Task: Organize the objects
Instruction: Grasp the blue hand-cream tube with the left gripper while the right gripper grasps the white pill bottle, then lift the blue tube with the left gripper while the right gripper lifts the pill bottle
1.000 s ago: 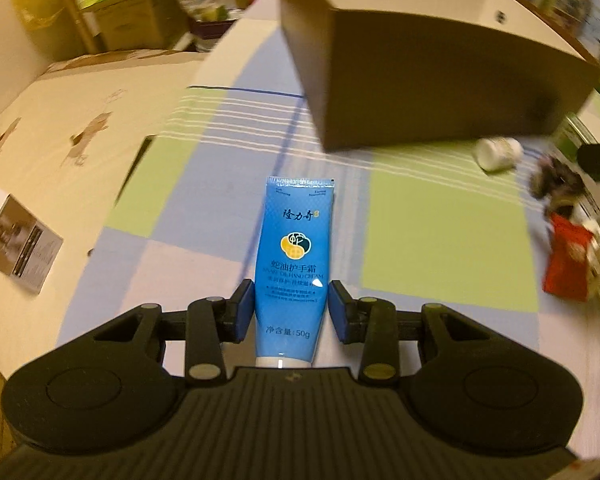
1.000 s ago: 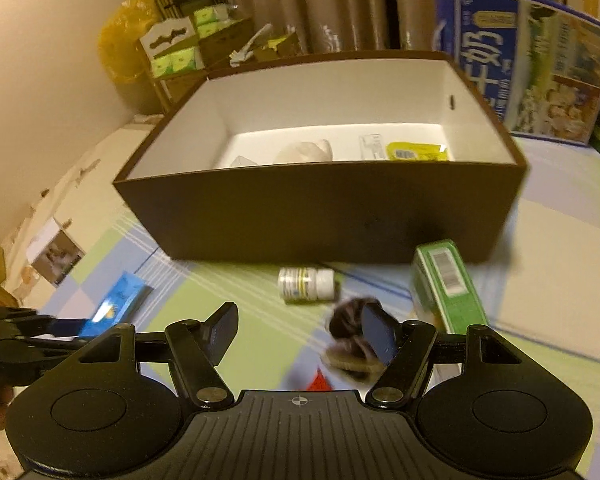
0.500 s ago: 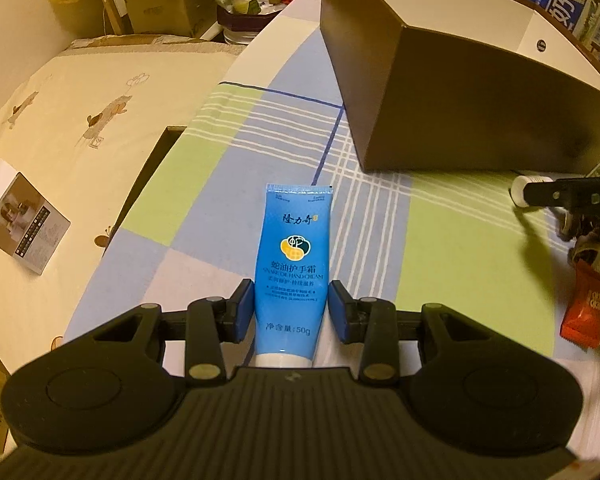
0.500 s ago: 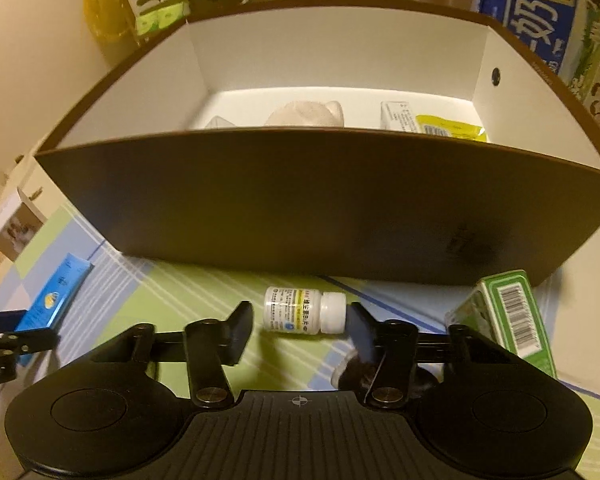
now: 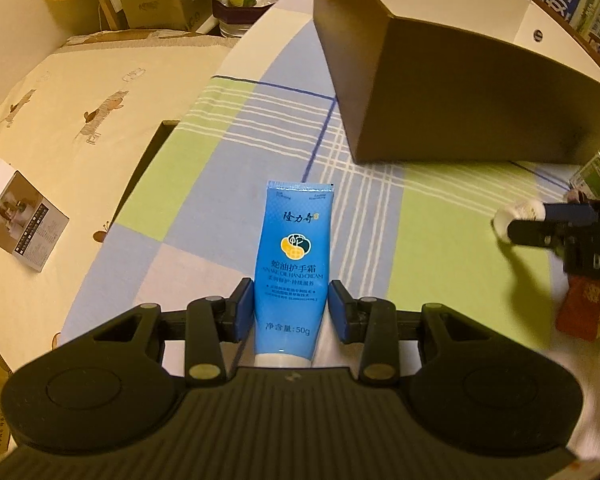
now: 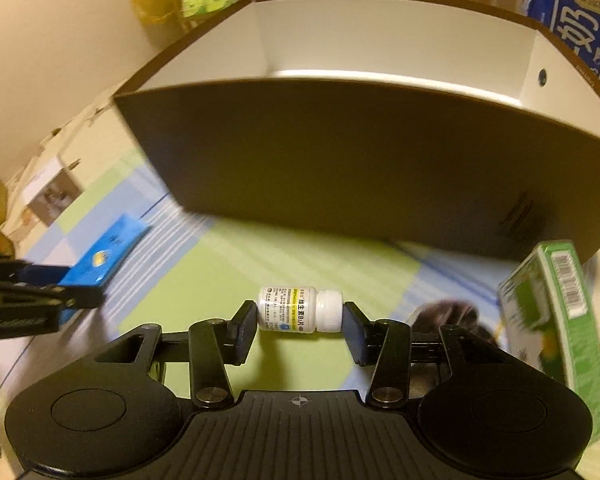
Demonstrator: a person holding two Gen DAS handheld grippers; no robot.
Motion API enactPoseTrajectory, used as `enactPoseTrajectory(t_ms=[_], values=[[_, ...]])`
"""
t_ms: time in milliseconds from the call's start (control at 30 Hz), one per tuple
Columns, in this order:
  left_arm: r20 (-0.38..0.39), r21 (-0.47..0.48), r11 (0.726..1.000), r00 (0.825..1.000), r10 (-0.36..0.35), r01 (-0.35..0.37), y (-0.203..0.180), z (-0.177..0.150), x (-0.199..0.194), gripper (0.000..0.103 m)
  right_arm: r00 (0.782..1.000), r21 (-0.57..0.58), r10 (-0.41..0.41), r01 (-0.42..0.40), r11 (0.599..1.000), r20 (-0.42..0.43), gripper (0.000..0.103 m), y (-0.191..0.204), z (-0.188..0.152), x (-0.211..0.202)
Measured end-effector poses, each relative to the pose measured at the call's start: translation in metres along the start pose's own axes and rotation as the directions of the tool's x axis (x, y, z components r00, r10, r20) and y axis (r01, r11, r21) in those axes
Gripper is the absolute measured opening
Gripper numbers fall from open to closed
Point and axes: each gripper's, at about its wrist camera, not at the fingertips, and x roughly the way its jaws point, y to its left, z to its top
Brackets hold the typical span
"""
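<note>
Within the last second the right hand-held gripper [image 6: 300,326] was brought down open around the pill bottle [image 6: 299,309] lying on the desk [image 6: 228,264] before the box [image 6: 340,152], while the left hand-held gripper [image 5: 291,312] was kept clamped on the hand-cream tube [image 5: 294,256], so both seemed ready for boxing.

A blue plastic hand-cream tube [image 5: 293,268] with a white cap lay flat on the checked cloth, crimped end pointing away. A small white pill bottle [image 6: 300,309] lay on its side — cap to the right — before a large brown open box [image 6: 360,168] with white inner walls.
</note>
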Motion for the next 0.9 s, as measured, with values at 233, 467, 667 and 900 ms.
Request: enactPoseTrajectory(t_ms=[233,467,667,900], values=[[-0.013,0.031,0.999,1.000,-0.019,0.019,-0.013,-0.012,-0.006,0.035,0.999,0.007,0.033,-0.033,0.999,-0.010,0.043,0.010,-0.022,-0.020],[-0.020,0.040,0.997,0.998,-0.058,0.058,-0.024,-0.024,-0.016,0.034,0.999,0.036,0.033,-0.033,0.999,0.005,0.043,0.008,-0.027,-0.041],[0.003,0.049,0.995,0.996,-0.090,0.089,-0.030,-0.029,-0.035,0.034,0.998,0.063,0.038,-0.040,0.997,0.041,0.043,0.005,-0.031,-0.063],[0.057,0.066,0.992,0.992,-0.115,0.111,-0.035,-0.027,-0.062,0.034,0.996,0.084,0.033,-0.041,0.996,0.088,0.043,0.002,-0.030,-0.084]])
